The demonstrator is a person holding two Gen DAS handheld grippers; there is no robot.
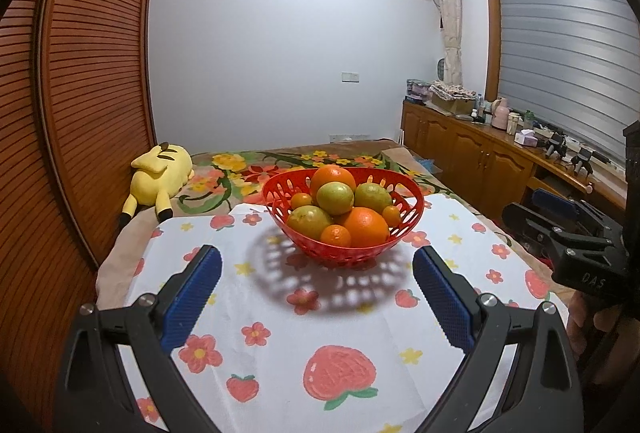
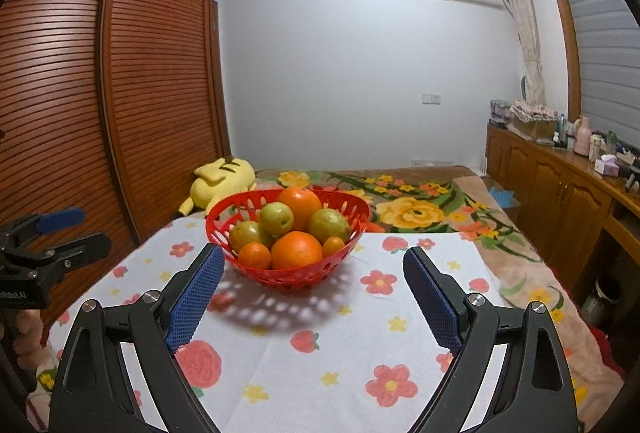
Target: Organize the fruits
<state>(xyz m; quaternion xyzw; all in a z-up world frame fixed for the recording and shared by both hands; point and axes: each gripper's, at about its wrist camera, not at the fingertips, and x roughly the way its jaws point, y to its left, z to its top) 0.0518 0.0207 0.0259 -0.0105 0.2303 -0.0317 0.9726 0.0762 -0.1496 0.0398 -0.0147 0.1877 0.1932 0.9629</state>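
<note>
The red basket (image 1: 404,229) of fruits (image 1: 366,227) sits on the flowered cloth (image 1: 256,365) at twelve o'clock of the left claw (image 1: 316,273), eleven of the right claw (image 2: 314,273); both released, neither nearer

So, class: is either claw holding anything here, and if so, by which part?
Nothing is held. The left claw and the right claw are both open, short of the red basket of fruit.
</note>
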